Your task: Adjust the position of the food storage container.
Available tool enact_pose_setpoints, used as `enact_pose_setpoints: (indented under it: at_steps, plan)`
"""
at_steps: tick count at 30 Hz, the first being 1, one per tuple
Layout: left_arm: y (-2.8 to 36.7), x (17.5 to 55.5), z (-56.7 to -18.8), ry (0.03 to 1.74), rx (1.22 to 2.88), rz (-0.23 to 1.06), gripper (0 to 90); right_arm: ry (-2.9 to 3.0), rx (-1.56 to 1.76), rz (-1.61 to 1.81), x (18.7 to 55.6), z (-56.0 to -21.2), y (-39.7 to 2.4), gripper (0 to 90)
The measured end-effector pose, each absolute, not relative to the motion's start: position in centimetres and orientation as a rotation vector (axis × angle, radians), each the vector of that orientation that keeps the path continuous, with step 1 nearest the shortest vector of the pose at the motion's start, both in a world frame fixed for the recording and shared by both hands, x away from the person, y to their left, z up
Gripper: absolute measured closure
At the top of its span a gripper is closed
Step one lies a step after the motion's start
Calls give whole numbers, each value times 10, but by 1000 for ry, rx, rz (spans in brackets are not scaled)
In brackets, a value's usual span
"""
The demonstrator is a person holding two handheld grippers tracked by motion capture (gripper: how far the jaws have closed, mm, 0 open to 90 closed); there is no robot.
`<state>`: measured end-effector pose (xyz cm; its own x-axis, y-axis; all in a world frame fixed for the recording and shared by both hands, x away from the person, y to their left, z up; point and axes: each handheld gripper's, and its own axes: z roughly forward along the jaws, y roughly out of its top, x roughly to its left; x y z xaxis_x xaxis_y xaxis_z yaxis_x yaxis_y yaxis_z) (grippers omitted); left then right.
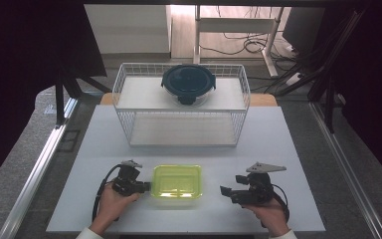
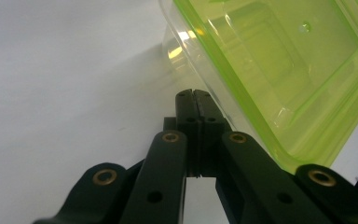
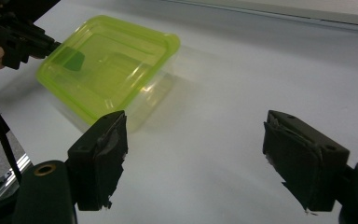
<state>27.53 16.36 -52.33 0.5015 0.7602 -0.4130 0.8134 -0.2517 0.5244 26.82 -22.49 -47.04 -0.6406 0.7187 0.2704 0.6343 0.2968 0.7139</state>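
- Green-lidded plastic container (image 1: 176, 181) sits near table (image 1: 288, 149) front edge, between the grippers.
- Left gripper (image 1: 146, 187): jaws closed, empty, tips against container's side.
- Right gripper (image 1: 224, 191): jaws wide apart, empty.
- Judged light, stiff, slick; grip the lid rim.

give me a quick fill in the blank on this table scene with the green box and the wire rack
The lid of the container between the grippers is ____.
The round dark-lidded container sits on the wire rack's ____ shelf.
The fingers of the right gripper stand ____.
The fingers of the left gripper are ____.

Missing words: green; top; open; shut
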Motion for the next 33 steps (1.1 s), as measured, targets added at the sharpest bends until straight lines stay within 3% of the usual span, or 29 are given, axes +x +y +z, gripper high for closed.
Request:
enact_pose_setpoints:
  at_steps: [7, 17, 19, 21, 26, 28, 33]
  plan:
    - [151, 275, -523, 1271, 2034, -95, 900, 2441, 1286, 1277, 268, -470, -226, 218]
    - [177, 259, -509, 1281, 1931, -26, 898, 2430, 1282, 1307, 267, -467, -225, 221]
    - [178, 252, -501, 1251, 1895, 5, 821, 2428, 1284, 1314, 267, -467, -225, 221]
    - [179, 248, -494, 1239, 1876, 31, 622, 2428, 1284, 1338, 267, -466, -225, 219]
    - [180, 238, -480, 1239, 1870, 99, 371, 2414, 1267, 1370, 266, -465, -224, 214]
    - [179, 234, -478, 1240, 1868, 109, 304, 2386, 1288, 1372, 265, -465, -225, 212]
    - [177, 232, -478, 1240, 1877, 124, 269, 2366, 1317, 1366, 266, -464, -228, 202]
